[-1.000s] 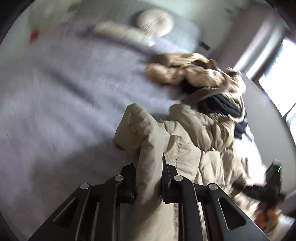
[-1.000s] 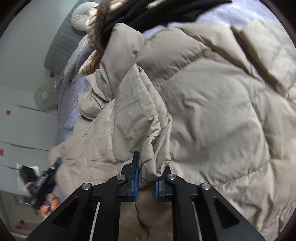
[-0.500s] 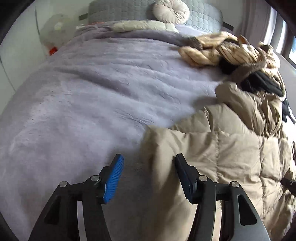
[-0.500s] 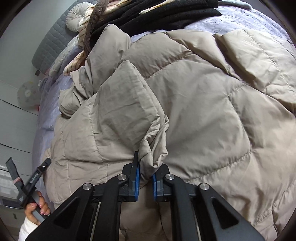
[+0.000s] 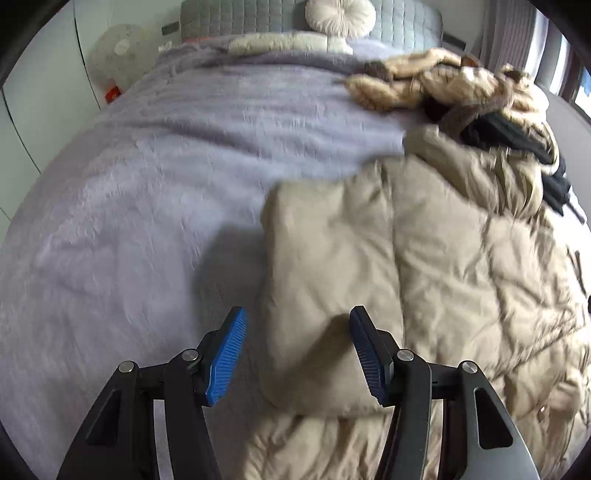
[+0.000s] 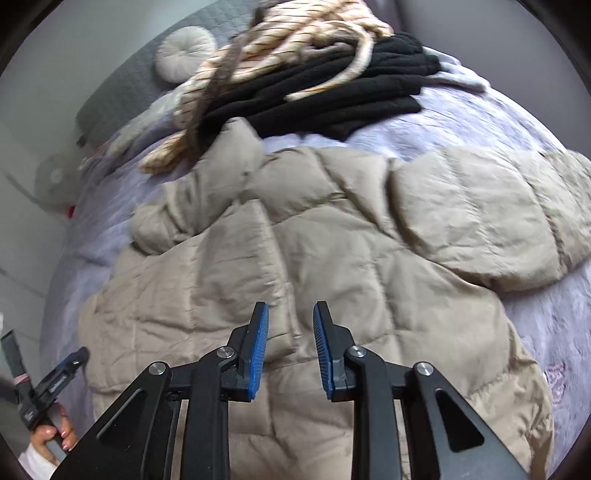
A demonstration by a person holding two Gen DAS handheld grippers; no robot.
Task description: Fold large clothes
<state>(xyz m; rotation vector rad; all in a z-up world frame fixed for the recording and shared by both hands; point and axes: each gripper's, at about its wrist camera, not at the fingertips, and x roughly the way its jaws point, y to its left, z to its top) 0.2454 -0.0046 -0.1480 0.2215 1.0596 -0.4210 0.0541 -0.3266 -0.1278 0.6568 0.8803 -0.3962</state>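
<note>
- Beige quilted down coat point(image 6: 332, 251): one
- Black knitted garment point(image 6: 332, 88): one
- Cream striped garment point(image 6: 295, 40): one
- Round tufted cushion point(image 5: 340, 16): one
- Bed point(image 5: 147, 184): one
- Claws: two, left claw point(image 5: 297, 356), right claw point(image 6: 290, 350)

Soft daylight, slight motion blur, fisheye-warped edges

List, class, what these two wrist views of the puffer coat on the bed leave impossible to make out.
- Beige puffer coat: lower hem cut off by the left wrist view's bottom edge and the left tongs.
- Coat front under the right tongs: hidden by their arms, right wrist view.
- Striped and black clothes: heaped and blurred; their type is unclear.
</note>
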